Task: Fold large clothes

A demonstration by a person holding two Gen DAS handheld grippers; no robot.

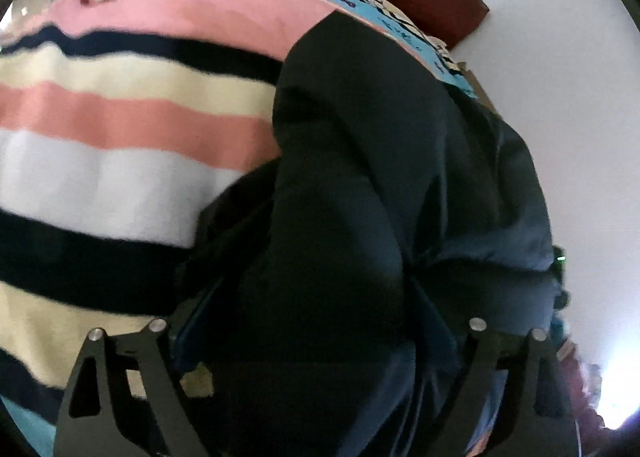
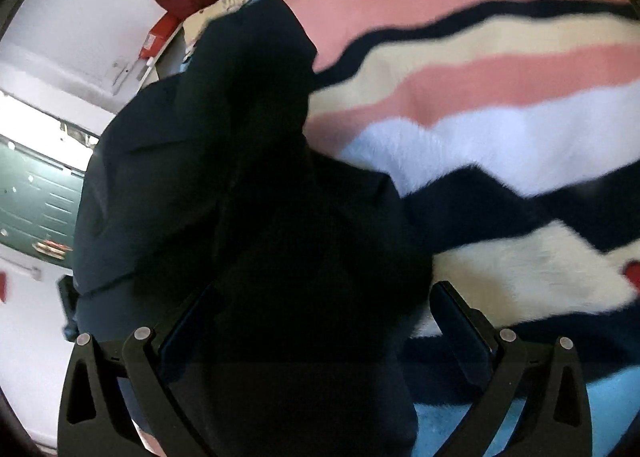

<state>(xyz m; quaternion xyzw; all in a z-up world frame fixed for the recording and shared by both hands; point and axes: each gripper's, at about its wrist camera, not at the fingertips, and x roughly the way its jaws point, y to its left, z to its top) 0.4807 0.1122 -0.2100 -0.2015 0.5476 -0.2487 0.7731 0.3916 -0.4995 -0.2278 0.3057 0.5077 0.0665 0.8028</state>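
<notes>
Both sets of my fingers, left and right, stand spread wide around the dark garment heaped on the striped blanket, pressing nothing, so closing now could pinch blanket pile along with it.

dark garment: matt smooth cloth | striped blanket: fuzzy, soft woven cloth
</notes>
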